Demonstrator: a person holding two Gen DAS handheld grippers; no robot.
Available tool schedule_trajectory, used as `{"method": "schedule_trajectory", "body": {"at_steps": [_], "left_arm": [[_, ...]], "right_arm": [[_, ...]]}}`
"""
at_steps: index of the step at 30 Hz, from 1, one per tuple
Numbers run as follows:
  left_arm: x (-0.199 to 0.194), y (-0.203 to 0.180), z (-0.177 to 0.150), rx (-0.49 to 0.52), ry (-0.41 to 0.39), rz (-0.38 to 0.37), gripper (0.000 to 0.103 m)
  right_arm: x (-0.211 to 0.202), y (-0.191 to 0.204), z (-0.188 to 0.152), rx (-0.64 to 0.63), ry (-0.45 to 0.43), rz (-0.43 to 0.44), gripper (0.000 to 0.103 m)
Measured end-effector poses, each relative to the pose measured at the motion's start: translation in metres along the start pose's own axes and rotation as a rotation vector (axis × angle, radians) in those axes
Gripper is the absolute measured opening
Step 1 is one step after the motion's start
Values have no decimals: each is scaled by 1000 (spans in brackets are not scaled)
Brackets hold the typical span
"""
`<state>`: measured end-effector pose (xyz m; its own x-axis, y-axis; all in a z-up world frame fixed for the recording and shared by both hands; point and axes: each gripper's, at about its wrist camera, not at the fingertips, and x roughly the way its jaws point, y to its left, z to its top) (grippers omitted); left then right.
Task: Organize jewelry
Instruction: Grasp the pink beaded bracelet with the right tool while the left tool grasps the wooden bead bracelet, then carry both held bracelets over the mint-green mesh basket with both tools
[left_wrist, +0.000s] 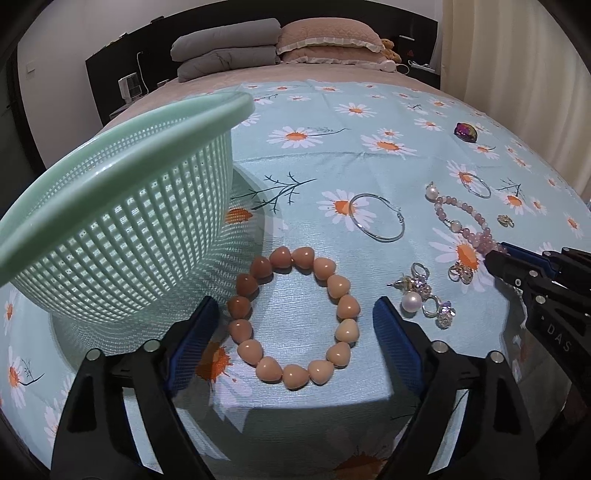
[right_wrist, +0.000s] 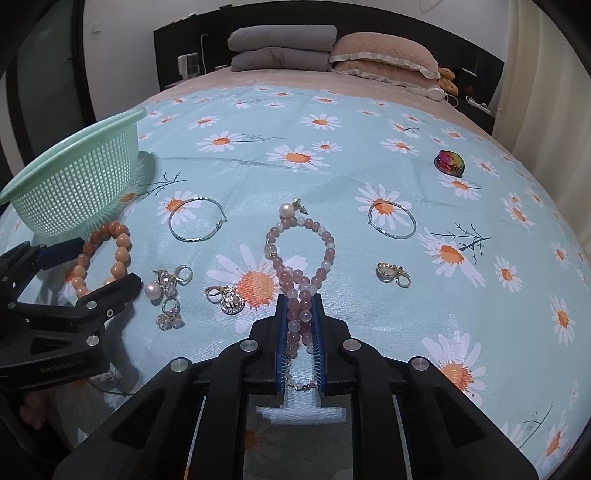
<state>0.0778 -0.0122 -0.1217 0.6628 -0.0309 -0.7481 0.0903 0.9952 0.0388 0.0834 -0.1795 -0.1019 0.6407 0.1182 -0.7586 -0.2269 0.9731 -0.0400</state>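
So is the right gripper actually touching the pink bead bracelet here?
Touching. The right wrist view shows the right gripper with its blue pads pressed against both strands of the pink bead bracelet, no gap visible.

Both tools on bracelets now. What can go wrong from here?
1. The right tool is shut on only one end of the pink bead bracelet; lifted, its free loop may drag the pearl earring.
2. The left tool straddles the peach bracelet, pads not touching; closing may squash the ring or slip off.
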Motion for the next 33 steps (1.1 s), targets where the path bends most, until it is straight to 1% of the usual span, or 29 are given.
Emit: {"method": "schedule_trajectory", "body": {"at_steps": [1,2,3,4,5,13,14,16,17,18,21,27,33], "left_arm": [[-2,-3,-1,9,-5,-10,68],[-4,-5,-1,19,-10,-19,59],[-6,-6,-2,24,-16,-29,46],[-7,-7,-2,23,-17,-41,38],[-7,-6,-2,15,-13,-54,23],[-12,0,3,-28,6,-121,22],[-13,-2,4,-17,5,-118,22],[-20,-7,4,4,-20,-95,22],[-25,-9,5,12,-35,-91,13],[-29,-11,6,22,-39,-90,11],[-40,-14,10,32,-61,-74,11],[-59,-8,20,17,-83,-56,11],[-84,2,33,10,-118,-59,11]], "right_arm": [[0,0,0,-2,-2,-2,12],[0,0,0,-4,-3,-3,12],[-1,0,1,-2,-4,-2,12],[-1,0,1,0,-5,-1,12],[-2,-1,1,1,-6,0,12],[-14,-5,5,21,-35,8,11],[-16,-6,6,21,-42,10,11],[-22,-6,8,20,-55,12,11],[-25,-6,9,22,-63,11,11],[-29,-7,10,26,-70,12,11],[-39,-7,13,33,-90,10,12],[-61,-2,23,11,-132,6,12],[-86,6,42,-12,-182,-7,12]]}}
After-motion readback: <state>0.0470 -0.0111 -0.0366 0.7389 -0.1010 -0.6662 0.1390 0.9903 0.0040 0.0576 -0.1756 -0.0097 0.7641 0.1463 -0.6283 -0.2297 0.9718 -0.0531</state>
